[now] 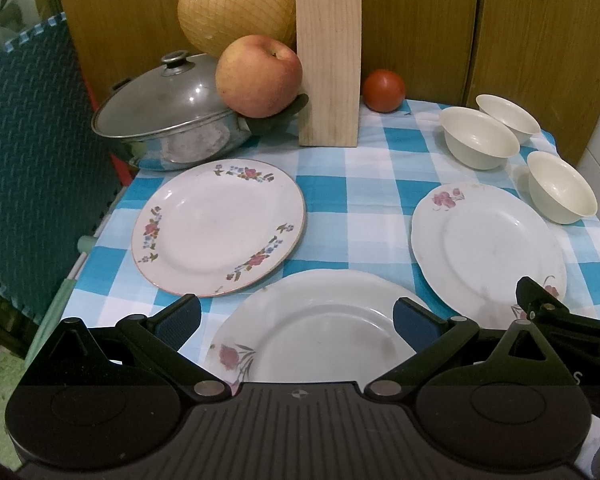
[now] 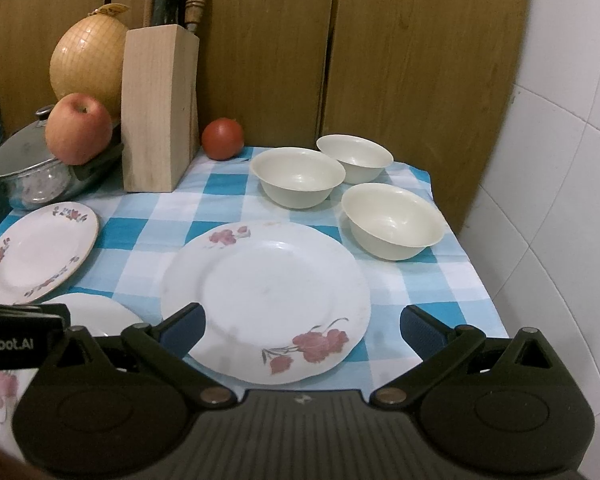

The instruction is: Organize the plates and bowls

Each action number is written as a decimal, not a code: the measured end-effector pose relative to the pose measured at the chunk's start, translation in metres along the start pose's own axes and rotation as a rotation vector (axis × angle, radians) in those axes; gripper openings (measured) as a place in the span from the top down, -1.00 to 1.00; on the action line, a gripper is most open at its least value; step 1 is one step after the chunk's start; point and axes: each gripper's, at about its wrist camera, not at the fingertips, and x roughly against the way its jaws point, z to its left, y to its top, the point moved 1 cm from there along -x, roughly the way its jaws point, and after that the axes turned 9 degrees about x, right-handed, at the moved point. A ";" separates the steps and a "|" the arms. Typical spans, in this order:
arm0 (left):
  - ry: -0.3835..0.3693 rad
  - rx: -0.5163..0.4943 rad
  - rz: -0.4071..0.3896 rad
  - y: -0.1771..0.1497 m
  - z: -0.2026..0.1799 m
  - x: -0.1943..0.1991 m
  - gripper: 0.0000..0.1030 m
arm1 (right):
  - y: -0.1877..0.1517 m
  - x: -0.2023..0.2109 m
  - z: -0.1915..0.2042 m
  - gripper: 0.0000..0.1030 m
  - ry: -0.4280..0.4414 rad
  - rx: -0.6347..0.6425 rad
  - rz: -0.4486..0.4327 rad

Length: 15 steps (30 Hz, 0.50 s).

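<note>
The left tool (image 1: 296, 316) is hanging wide and empty, its jaws straddling the near plate (image 1: 320, 328) at the lower centre of its view. The right tool (image 2: 302, 326) is gaping wide too, the rose plate (image 2: 266, 300) lying just ahead, slightly left of centre, with three bowls (image 2: 298, 178) waiting upper right on the table (image 2: 452, 292).

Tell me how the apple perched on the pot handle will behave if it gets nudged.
The apple is round and sits on the narrow handle of the pot, so it would probably roll off easily. It leans close to the knife block, which may stop it on that side. It looks firm, so bruising is likelier than breaking.
</note>
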 end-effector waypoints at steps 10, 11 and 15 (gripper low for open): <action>-0.003 0.000 0.000 -0.001 0.003 0.001 -1.00 | 0.001 -0.004 -0.001 -0.94 0.033 -0.016 0.017; -0.003 0.001 0.001 -0.002 0.004 0.001 -1.00 | 0.000 -0.004 -0.001 -0.94 0.040 -0.020 0.021; -0.010 0.010 0.006 -0.003 0.012 0.001 -1.00 | -0.001 -0.005 0.002 -0.94 0.063 -0.019 0.027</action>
